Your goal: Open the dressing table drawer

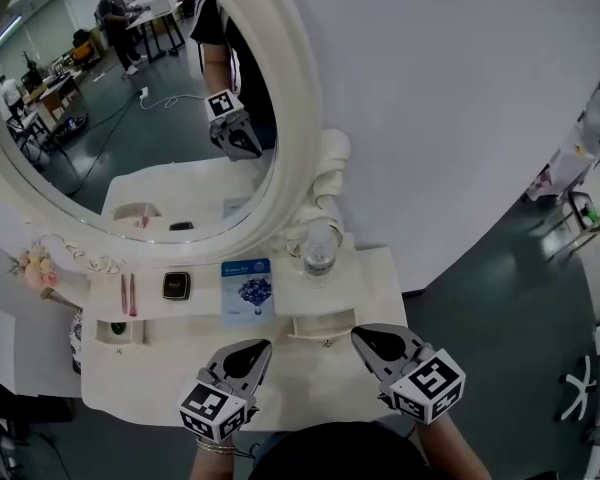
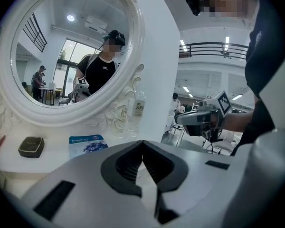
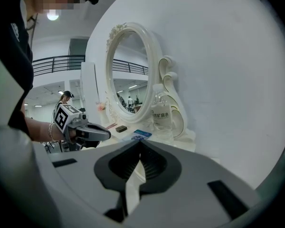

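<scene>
My left gripper [image 1: 252,350] and right gripper [image 1: 368,340] hover over the near tabletop [image 1: 160,393], fingers together and empty. The small drawer [image 1: 320,324] sits just beyond, between them.

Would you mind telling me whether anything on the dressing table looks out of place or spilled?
Nothing is spilled or broken. The bottle stands upright, and the blue packet and dark case lie flat. The right drawer and left drawer both seem slightly pulled out.
</scene>
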A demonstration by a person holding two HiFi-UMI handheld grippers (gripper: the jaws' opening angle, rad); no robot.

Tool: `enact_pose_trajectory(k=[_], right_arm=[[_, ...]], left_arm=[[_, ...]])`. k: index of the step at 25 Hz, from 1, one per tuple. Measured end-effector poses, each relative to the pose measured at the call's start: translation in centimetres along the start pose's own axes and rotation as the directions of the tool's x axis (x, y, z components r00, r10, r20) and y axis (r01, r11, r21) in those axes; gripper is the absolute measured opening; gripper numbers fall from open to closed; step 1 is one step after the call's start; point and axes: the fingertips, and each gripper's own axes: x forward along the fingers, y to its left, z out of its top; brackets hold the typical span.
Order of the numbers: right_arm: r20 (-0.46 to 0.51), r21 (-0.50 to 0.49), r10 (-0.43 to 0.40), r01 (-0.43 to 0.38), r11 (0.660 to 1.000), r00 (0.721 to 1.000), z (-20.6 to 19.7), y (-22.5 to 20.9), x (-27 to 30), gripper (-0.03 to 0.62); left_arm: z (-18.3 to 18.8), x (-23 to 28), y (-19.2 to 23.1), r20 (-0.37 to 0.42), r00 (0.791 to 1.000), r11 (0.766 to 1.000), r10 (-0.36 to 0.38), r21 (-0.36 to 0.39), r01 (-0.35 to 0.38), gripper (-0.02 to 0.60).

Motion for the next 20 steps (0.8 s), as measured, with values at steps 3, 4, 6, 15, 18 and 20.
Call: enact_pose_trajectory(k=[3, 4, 6, 15, 18, 20], right_arm=[[0.019, -0.005, 0.004, -0.004, 1.0, 1.0, 0.8, 0.1, 0.1, 0.018], [0.025, -0.007, 0.007, -0.007, 1.0, 1.0, 1.1, 0.1, 0.1, 0.019], [0.034, -0.016, 0.013, -0.013, 1.0, 0.999, 1.6, 0.1, 0.1, 0.019], [0.085, -0.04, 0.026, -0.023, 0.999, 0.996, 4.0, 0.5, -0.5, 0.018], [0.098, -0.033, 0.026, -0.023, 0.999, 0.995, 4.2, 0.5, -0.9, 0.02], [0.112, -0.033, 0.027, -0.023, 0.999, 0.993, 4.6, 0.5, -1.1, 0.019]], left_arm=[[0.0, -0.6, 0.5, 0.005, 1.0, 1.0, 0.014, 0.004, -0.014, 0.018], [0.2, -0.7, 0.6, 0.009, 1.0, 1.0, 0.018, 0.003, -0.018, 0.018], [0.5, -0.9, 0.7, 0.018, 1.0, 1.0, 0.024, 0.002, -0.024, 0.018], [2.1, -1.4, 0.9, 0.053, 0.998, 0.999, 0.025, 0.029, -0.026, 0.018], [2.3, -1.5, 1.0, 0.054, 0.998, 0.999, 0.03, 0.033, -0.032, 0.018], [2.5, -1.6, 1.2, 0.058, 0.998, 0.998, 0.038, 0.037, -0.041, 0.018]])
